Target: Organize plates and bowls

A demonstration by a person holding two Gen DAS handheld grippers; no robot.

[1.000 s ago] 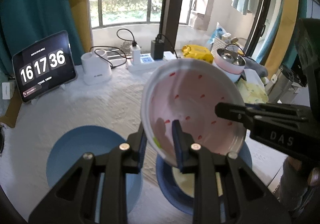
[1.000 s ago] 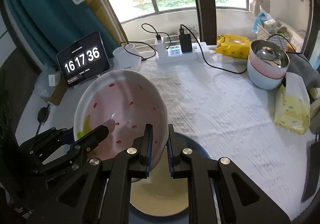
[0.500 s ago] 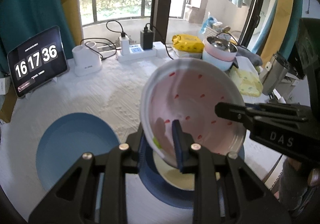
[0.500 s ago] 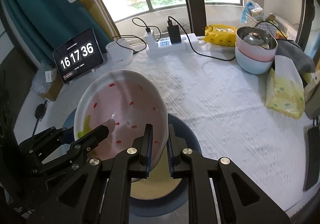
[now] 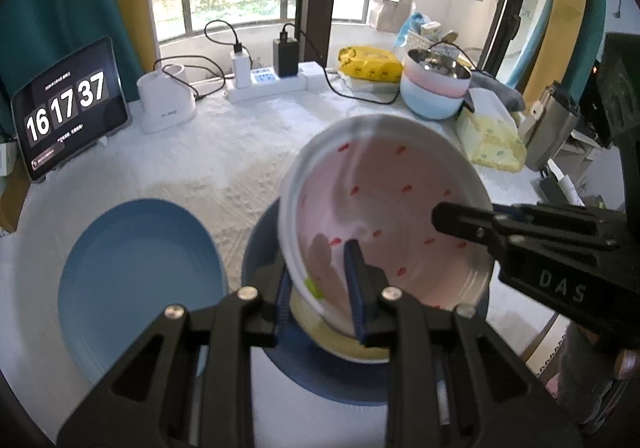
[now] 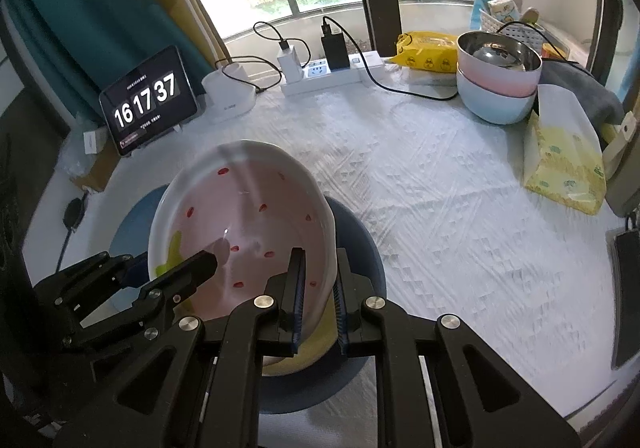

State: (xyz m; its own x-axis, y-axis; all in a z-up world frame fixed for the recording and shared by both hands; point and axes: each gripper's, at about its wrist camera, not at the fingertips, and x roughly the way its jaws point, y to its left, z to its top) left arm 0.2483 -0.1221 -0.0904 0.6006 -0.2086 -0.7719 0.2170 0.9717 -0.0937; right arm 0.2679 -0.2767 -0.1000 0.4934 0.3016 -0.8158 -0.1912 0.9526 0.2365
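Observation:
A pink bowl with red specks and a white rim (image 5: 384, 204) (image 6: 244, 224) hangs tilted in the air. My left gripper (image 5: 320, 280) is shut on its near left rim; my right gripper (image 6: 318, 288) is shut on its right rim. Below it a yellow dish (image 5: 340, 344) (image 6: 316, 344) sits in a dark blue plate (image 5: 312, 368) (image 6: 360, 248). A light blue plate (image 5: 136, 280) lies on the cloth to the left. The right gripper (image 5: 440, 214) also shows in the left wrist view, the left gripper (image 6: 208, 260) in the right wrist view.
A stack of bowls, steel over pink over pale blue (image 6: 498, 80), stands at the back right beside a yellow tissue pack (image 6: 564, 156). A tablet clock (image 6: 148, 102), a white holder (image 6: 230, 94), a power strip (image 6: 332, 74) with cables and a yellow bag (image 6: 428, 52) line the back.
Both grippers have risen with the pink bowl, away from the yellow dish and dark blue plate. More of the table shows. The grips are unchanged.

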